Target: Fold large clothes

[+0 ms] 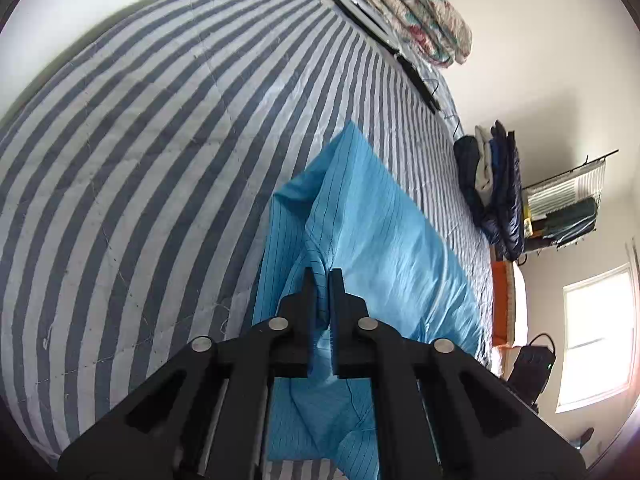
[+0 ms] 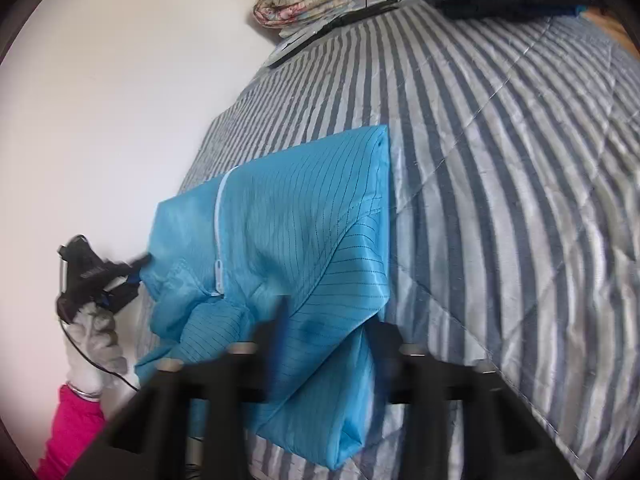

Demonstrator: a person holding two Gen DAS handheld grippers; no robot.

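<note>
Folding underway: blue garment [image 1: 372,220] lies part-folded on the striped bed [image 1: 140,160], more folds left | left gripper [image 1: 325,276] jaws pinched narrow on a raised ridge of its cloth | right gripper [image 2: 324,316] blurred, cloth between its jaws, grip unclear | only right view shows zipper [image 2: 219,236] and gloved hand [image 2: 96,344].

Bed under a blue-and-white striped quilt [image 1: 140,152], a light blue pinstriped garment [image 2: 288,240] lying folded on it near one edge — a floral folded blanket [image 1: 416,8] at the far end, flat dark items [image 1: 416,76] beside it, a dark clothes pile [image 1: 496,184] nearby
</note>
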